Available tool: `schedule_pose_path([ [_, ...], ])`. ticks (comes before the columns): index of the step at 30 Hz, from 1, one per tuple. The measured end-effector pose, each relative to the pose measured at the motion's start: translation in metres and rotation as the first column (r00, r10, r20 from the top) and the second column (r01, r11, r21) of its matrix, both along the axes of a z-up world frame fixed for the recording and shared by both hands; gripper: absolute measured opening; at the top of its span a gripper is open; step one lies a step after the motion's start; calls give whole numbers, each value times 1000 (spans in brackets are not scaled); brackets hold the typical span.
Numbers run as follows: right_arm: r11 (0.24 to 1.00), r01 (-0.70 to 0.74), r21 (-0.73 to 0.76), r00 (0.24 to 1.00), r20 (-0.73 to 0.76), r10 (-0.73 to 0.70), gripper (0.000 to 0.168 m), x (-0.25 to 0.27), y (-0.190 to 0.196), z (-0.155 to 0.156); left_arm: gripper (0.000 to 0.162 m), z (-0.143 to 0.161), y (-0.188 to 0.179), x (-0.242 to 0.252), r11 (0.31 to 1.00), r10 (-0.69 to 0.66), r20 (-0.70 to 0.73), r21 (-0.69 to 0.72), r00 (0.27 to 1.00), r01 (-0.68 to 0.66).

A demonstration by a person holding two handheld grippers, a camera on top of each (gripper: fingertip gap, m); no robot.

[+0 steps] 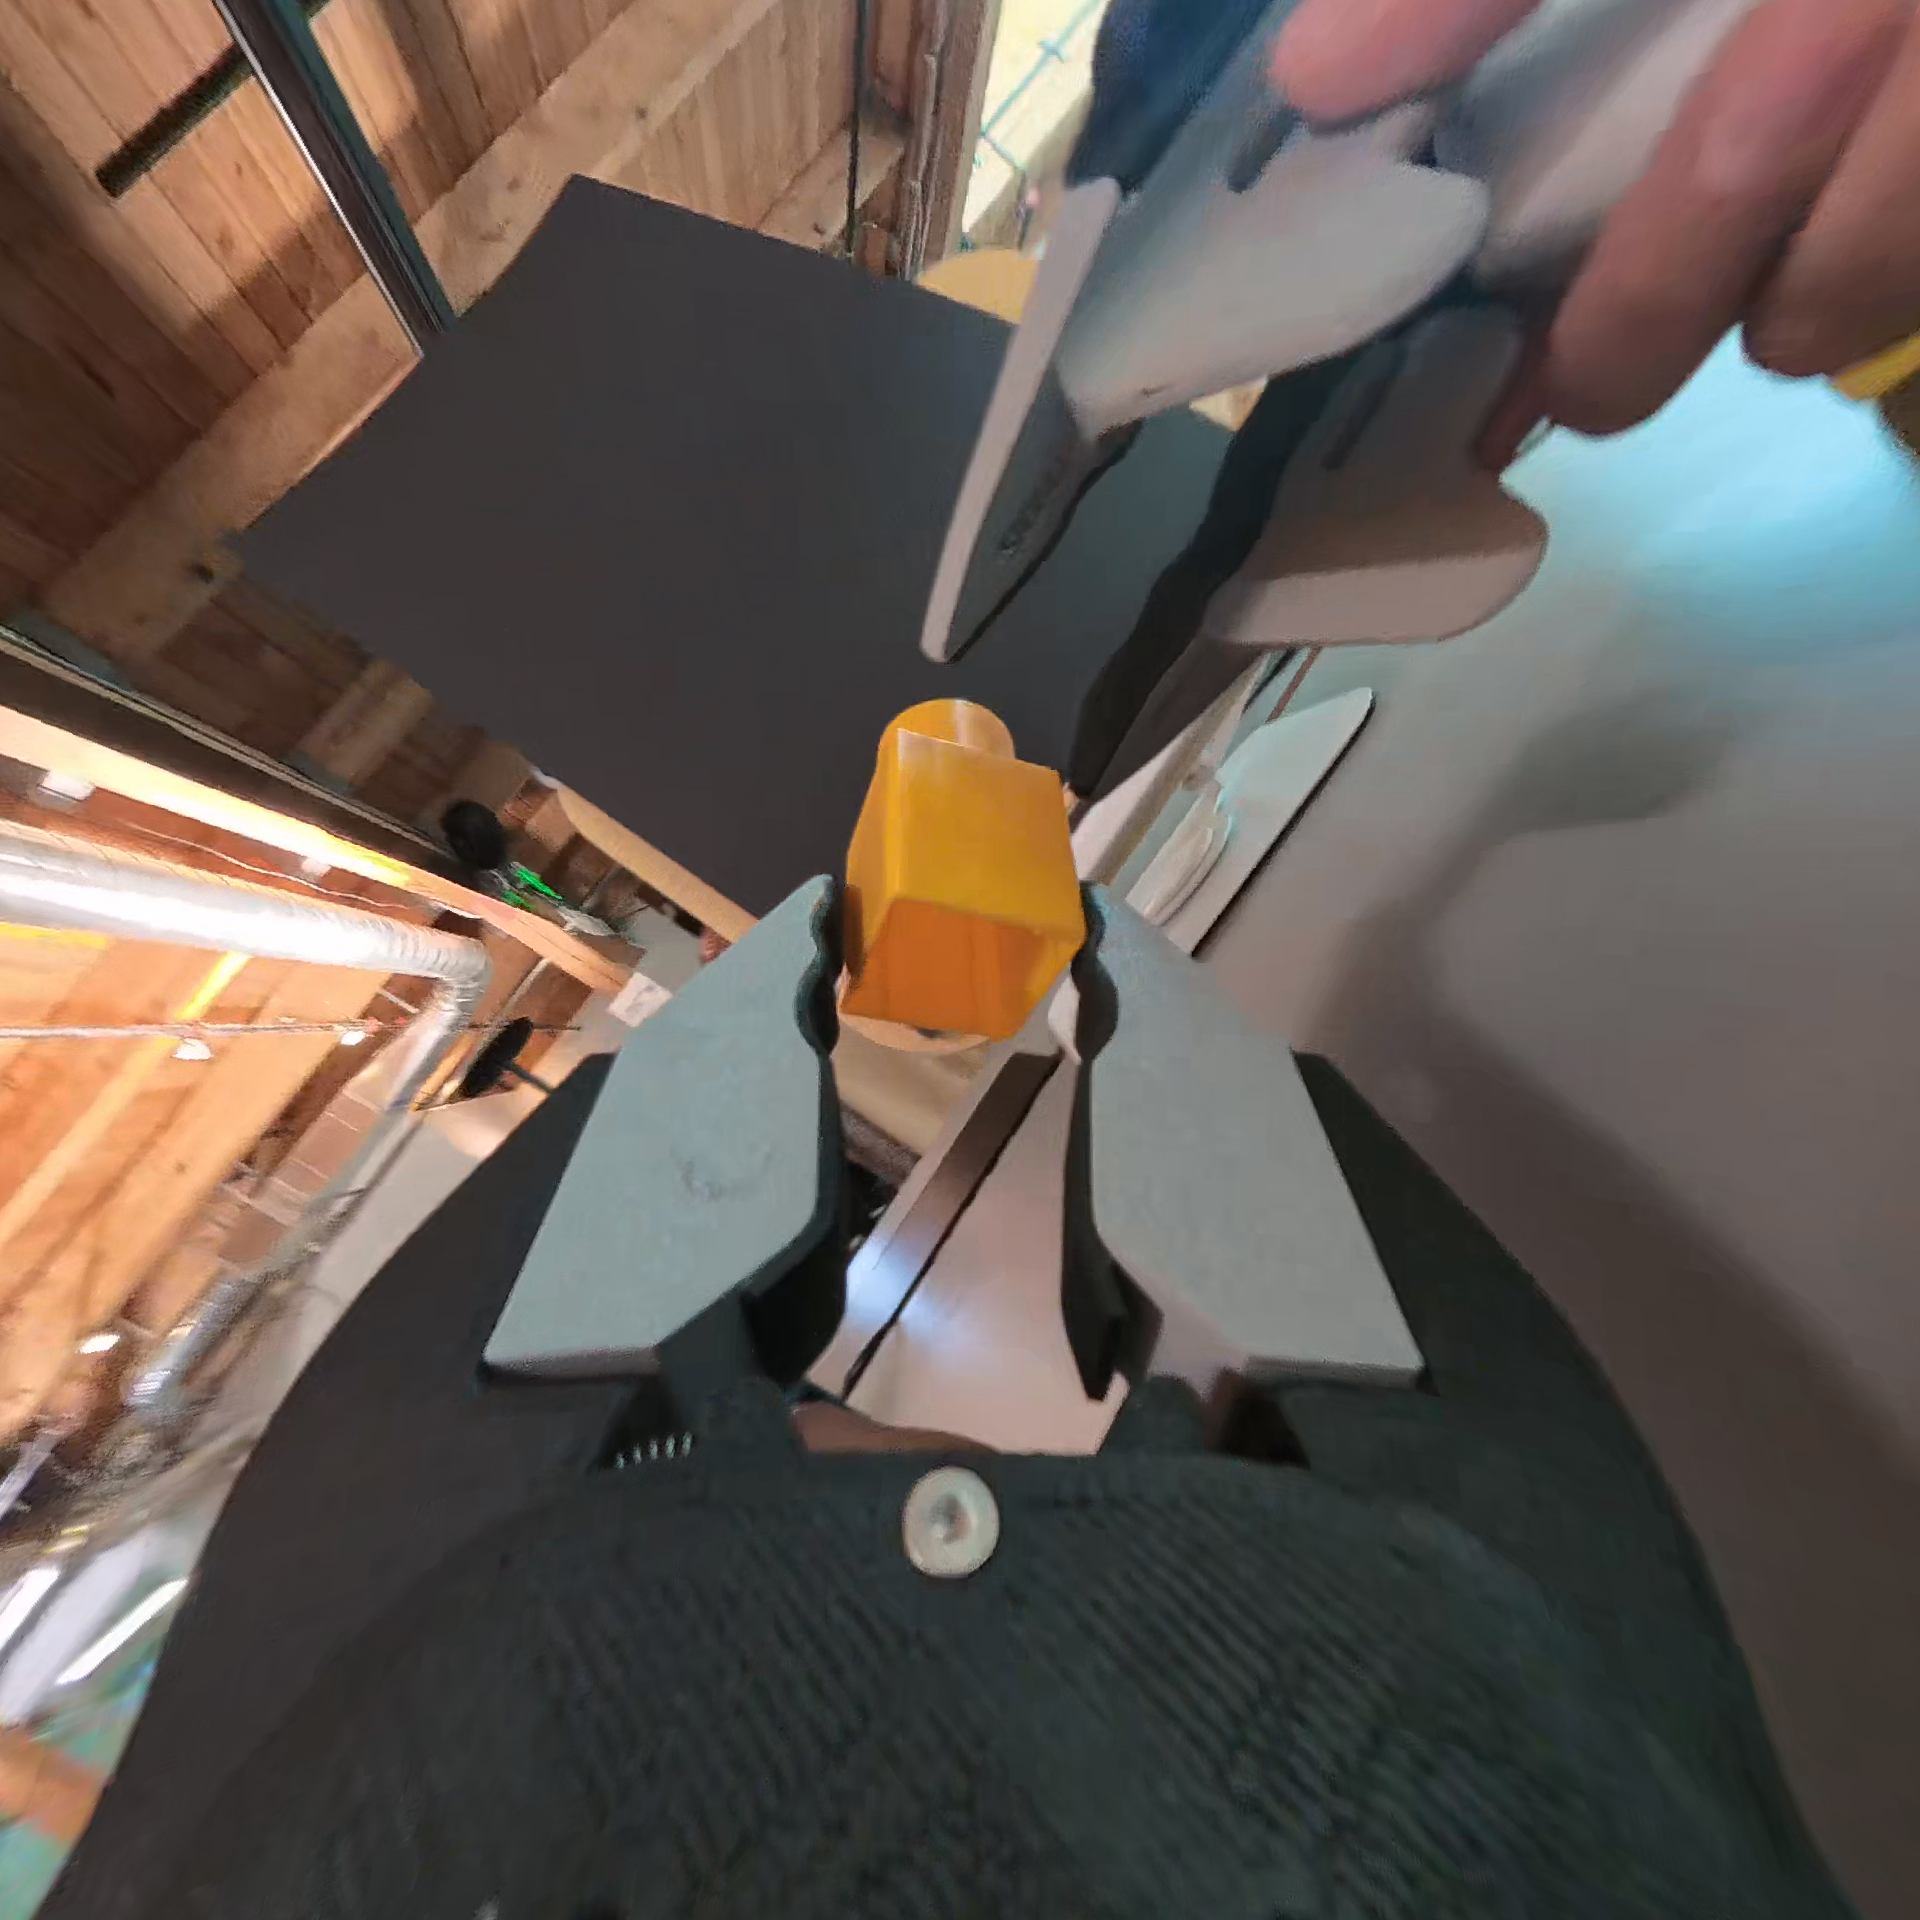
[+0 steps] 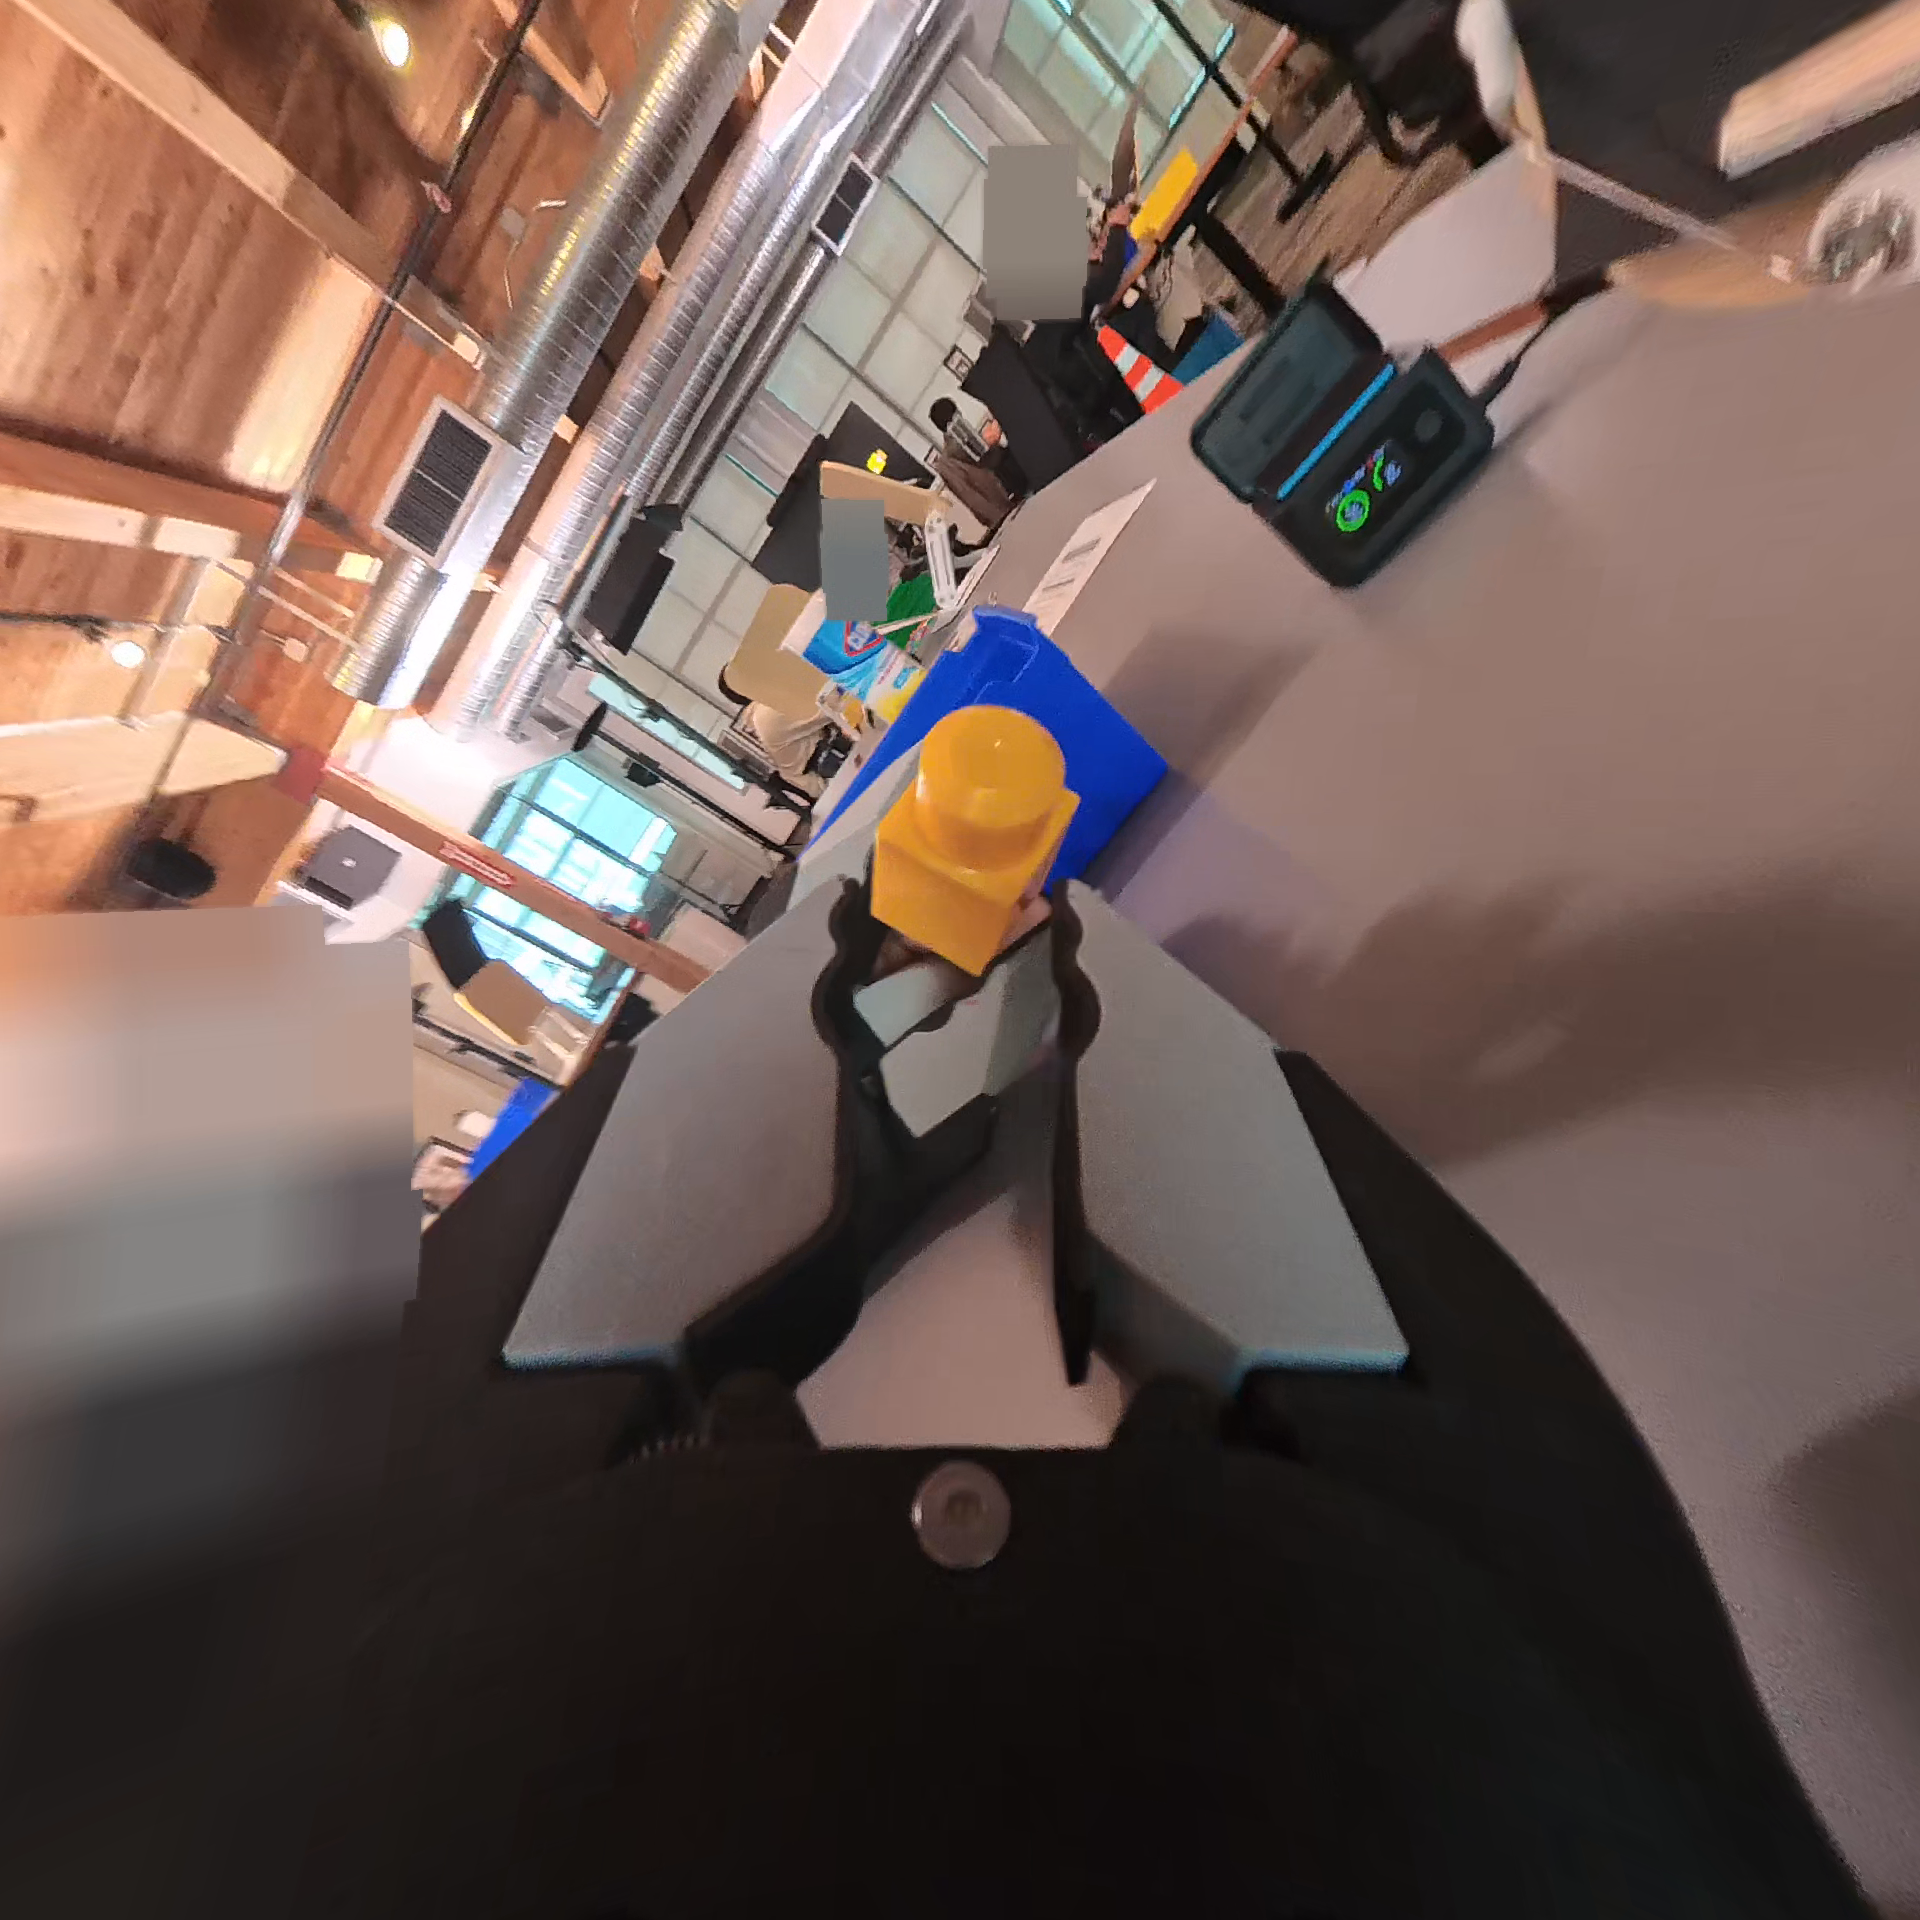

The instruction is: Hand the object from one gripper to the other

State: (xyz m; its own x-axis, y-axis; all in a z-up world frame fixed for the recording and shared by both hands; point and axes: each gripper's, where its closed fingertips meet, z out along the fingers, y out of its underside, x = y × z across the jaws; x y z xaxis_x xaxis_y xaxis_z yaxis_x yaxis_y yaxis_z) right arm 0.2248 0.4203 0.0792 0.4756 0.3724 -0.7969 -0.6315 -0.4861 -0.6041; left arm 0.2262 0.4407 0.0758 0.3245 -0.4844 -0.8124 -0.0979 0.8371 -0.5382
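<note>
The orange block [image 1: 961, 894] is off the table, pinched at its square base by the left gripper [image 1: 956, 935], fingers clenched on two opposite sides. Its round stud sticks out past those fingertips, presumably so the other tool has something free to take. The right gripper [image 2: 951, 935], held by a hand [image 1: 1662, 208], hangs just beyond the block with its fingers spread to either side of the stud and, as far as I can see, not yet gripping it. So I'd say the transfer is lined up but not made.

Below the block lies a grey table [image 2: 1558, 831]. Behind the block sits a blue bin [image 2: 1081, 727], and farther back a dark box with a lit display [image 2: 1340, 447]. A black board [image 1: 644, 499] stands past the block. Above the block run silver ducts [image 2: 623, 260] under a timber ceiling.
</note>
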Motion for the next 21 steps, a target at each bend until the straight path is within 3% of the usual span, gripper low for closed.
schedule_pose_path([
  [5,982,17,190,984,171,-50,62,1,-5,19,42,13,-13,-9,957,-171,92,-220,981,187],
  [8,972,-47,231,966,259,-14,70,-10,-8,18,41,11,-32,-9,820,-366,128,-424,922,385],
  [10,967,-103,234,965,258,40,72,-22,-10,16,39,8,-46,-10,692,-487,162,-528,858,492],
  [12,966,-133,223,966,247,76,72,-30,-10,13,34,7,-54,-10,587,-553,193,-600,810,544],
  [13,968,-137,210,965,247,83,70,-32,-9,10,34,7,-55,-10,570,-562,200,-610,803,550],
  [17,986,-101,133,962,267,63,58,-28,-2,-5,34,2,-50,-6,670,-508,142,-555,850,493],
  [21,991,-105,87,984,154,91,57,-24,0,-9,34,-1,-49,-3,691,-496,114,-549,861,471],
])
